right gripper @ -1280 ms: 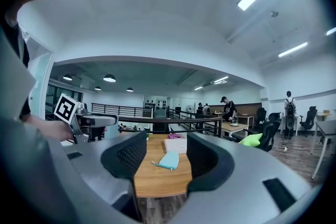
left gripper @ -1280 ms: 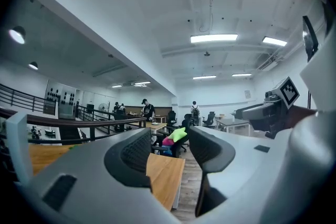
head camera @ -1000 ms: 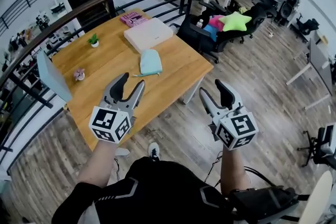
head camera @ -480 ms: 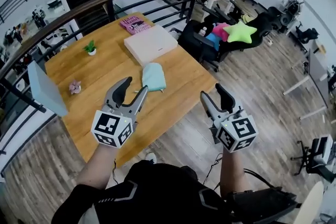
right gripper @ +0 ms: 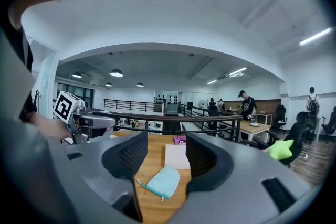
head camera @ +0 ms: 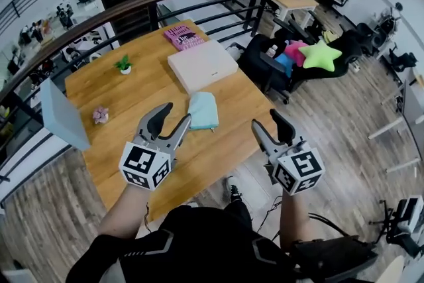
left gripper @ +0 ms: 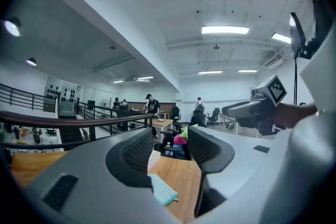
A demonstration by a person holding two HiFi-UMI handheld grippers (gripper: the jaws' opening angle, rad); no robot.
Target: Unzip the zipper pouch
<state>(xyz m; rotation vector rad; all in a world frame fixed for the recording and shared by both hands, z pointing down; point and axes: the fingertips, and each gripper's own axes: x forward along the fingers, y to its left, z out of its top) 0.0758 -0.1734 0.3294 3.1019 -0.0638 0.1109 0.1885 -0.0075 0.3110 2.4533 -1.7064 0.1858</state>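
A light teal zipper pouch lies flat on the wooden table, near its front right corner, with the zipper along its near edge. My left gripper hovers over the table just left of the pouch and short of it. Its jaws have just been closing a little but stand open, with nothing between them. My right gripper is open and empty, off the table's edge to the pouch's right. The left gripper view shows the pouch low between the jaws. The right gripper view shows the pouch ahead between its jaws.
On the table behind the pouch lie a flat white box and a pink book. A small potted plant, a pink trinket and a grey-blue panel are at the left. A railing bounds the far side; chairs with a green star cushion stand to the right.
Both grippers have moved forward towards the table. The left one now reaches over the tabletop beside the pouch, and the pouch sits closer to both grippers.
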